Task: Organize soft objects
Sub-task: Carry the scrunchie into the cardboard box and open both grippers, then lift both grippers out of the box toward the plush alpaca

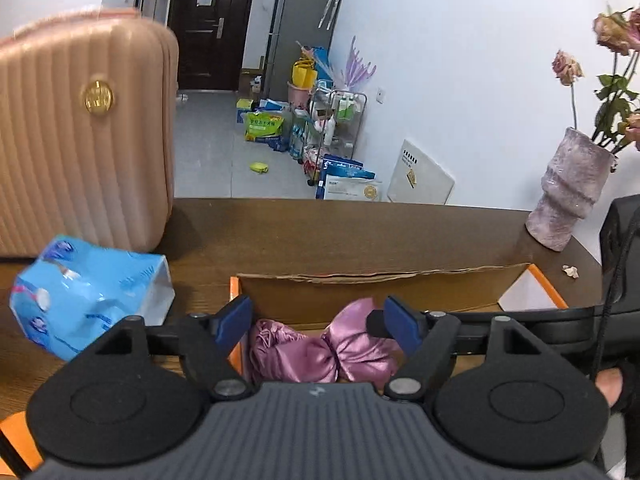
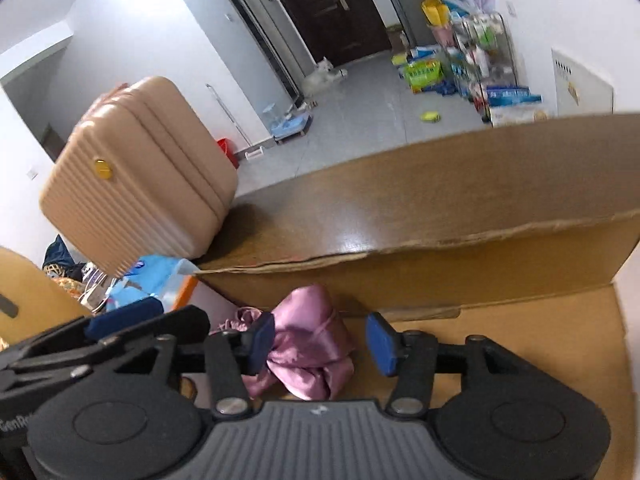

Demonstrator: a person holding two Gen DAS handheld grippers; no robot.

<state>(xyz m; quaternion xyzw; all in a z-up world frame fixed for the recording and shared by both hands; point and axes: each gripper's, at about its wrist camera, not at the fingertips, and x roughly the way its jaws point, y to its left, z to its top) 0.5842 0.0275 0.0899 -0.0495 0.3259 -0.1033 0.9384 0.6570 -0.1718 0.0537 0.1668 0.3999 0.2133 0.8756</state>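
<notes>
A crumpled pink satin cloth lies inside an open cardboard box with orange edges; it also shows in the right wrist view. My left gripper is open just above the cloth, not gripping it. My right gripper is open over the same cloth inside the box, and its black body reaches in from the right in the left wrist view. A blue plastic tissue pack lies on the table left of the box.
A pink ribbed suitcase stands on the brown table at the far left. A grey-pink vase with dried roses stands at the far right. Beyond the table edge is a tiled floor with bags and a wire rack.
</notes>
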